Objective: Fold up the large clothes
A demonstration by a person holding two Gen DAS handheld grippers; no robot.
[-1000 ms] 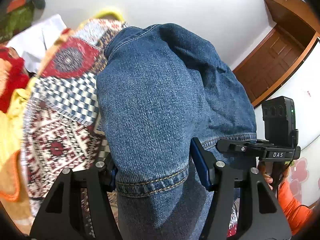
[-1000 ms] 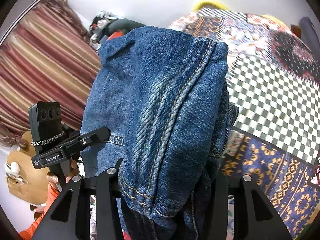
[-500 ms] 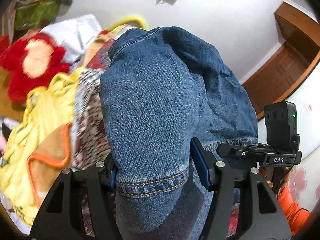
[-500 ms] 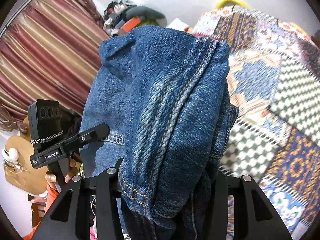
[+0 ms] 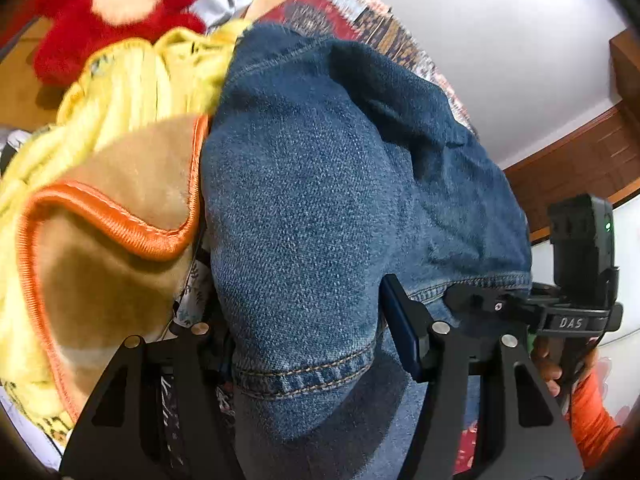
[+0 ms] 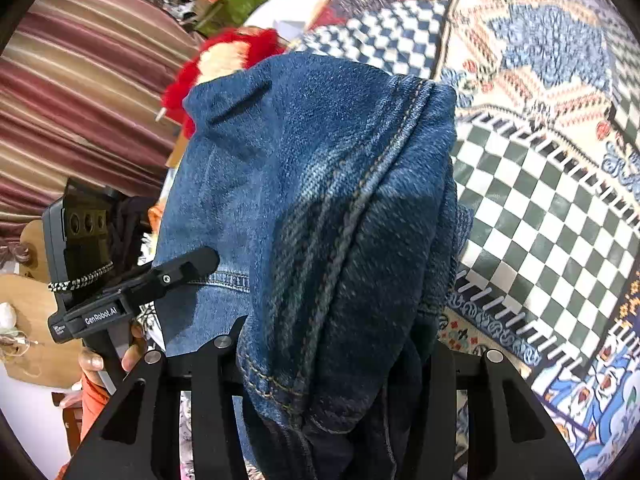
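A pair of blue denim jeans (image 5: 320, 208) fills the middle of the left wrist view, its hemmed edge bunched between my left gripper's (image 5: 308, 344) jaws, which are shut on it. In the right wrist view the same jeans (image 6: 320, 208) drape over my right gripper (image 6: 332, 364), whose jaws are shut on a seamed fold. Each gripper appears in the other's view: the right gripper (image 5: 560, 312) at the right, the left gripper (image 6: 120, 300) at the left. Both hold the jeans up in the air above the bed.
A patterned patchwork bedspread (image 6: 540, 160) covers the bed to the right. A yellow and tan blanket with orange trim (image 5: 100, 200) lies at the left, with a red plush toy (image 5: 116, 4) beyond it. Striped curtains (image 6: 80, 80) hang at the left, a wooden door (image 5: 580, 160) at the right.
Both grippers have swung down and left with the jeans held in them. The blanket and plush toy came into view; the bedspread now looks closer. The grip on the denim has not changed.
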